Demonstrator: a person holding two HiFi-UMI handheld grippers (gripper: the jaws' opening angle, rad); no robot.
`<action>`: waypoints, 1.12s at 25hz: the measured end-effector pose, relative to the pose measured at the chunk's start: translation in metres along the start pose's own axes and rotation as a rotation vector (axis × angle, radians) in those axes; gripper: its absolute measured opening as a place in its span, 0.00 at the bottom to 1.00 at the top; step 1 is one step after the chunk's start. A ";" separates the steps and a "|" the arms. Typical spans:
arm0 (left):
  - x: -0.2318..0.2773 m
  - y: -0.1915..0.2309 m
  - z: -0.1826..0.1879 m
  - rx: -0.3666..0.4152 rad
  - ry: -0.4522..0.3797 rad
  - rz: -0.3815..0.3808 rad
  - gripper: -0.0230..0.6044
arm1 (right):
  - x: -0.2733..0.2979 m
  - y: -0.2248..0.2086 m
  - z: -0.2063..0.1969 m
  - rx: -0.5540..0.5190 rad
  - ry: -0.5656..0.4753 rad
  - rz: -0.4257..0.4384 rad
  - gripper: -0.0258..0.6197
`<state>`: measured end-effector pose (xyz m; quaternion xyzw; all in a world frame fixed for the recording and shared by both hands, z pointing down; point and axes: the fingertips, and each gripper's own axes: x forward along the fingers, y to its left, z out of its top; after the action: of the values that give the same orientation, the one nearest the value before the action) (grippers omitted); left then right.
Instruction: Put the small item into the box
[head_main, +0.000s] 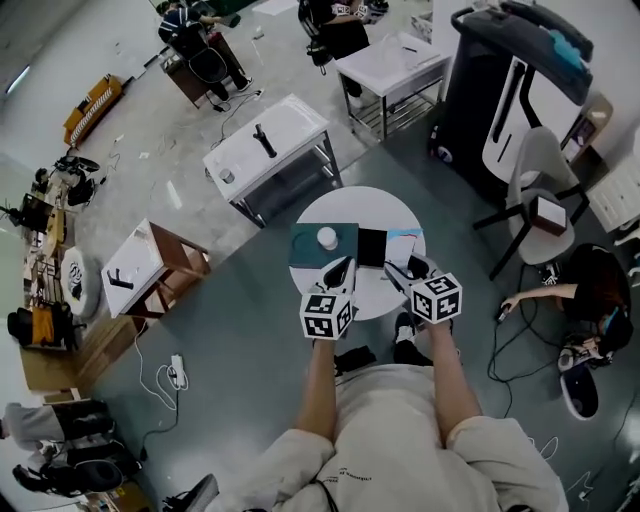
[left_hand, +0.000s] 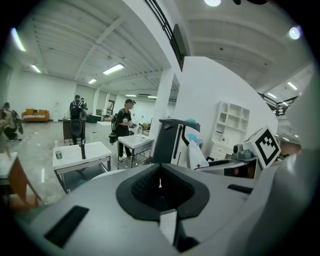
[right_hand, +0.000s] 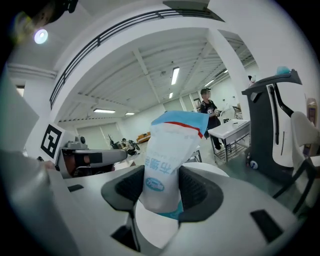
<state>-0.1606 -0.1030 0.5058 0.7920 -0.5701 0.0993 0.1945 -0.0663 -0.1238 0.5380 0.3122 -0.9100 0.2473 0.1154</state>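
My right gripper (right_hand: 162, 192) is shut on a white packet (right_hand: 167, 160) with a blue top and a red stripe, which stands upright between the jaws. In the head view this gripper (head_main: 404, 271) is over the right part of a round white table (head_main: 360, 205), with the packet's light blue end (head_main: 405, 240) pointing away from me. A dark teal box (head_main: 310, 250) with a round white thing (head_main: 327, 237) on it lies on the table's left part, beside a black square (head_main: 372, 246). My left gripper (head_main: 338, 270) hovers at the box's near edge. Its jaws (left_hand: 160, 182) are shut and hold nothing.
A black and white machine (head_main: 510, 90) and a grey chair (head_main: 540, 175) stand to the right of the table. A person (head_main: 590, 290) crouches on the floor at the right among cables. White work tables (head_main: 270, 145) stand beyond, and a small wooden table (head_main: 150, 262) is at the left.
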 end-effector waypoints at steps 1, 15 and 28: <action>0.008 0.002 0.004 -0.006 0.003 0.014 0.07 | 0.006 -0.008 0.006 0.004 0.005 0.015 0.40; 0.094 0.019 0.021 -0.063 0.060 0.150 0.07 | 0.087 -0.072 0.049 0.079 0.071 0.223 0.40; 0.099 0.047 -0.010 -0.165 0.108 0.237 0.07 | 0.124 -0.088 0.031 0.086 0.172 0.284 0.40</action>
<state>-0.1712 -0.1975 0.5617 0.6941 -0.6545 0.1168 0.2760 -0.1098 -0.2633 0.5894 0.1627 -0.9203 0.3258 0.1431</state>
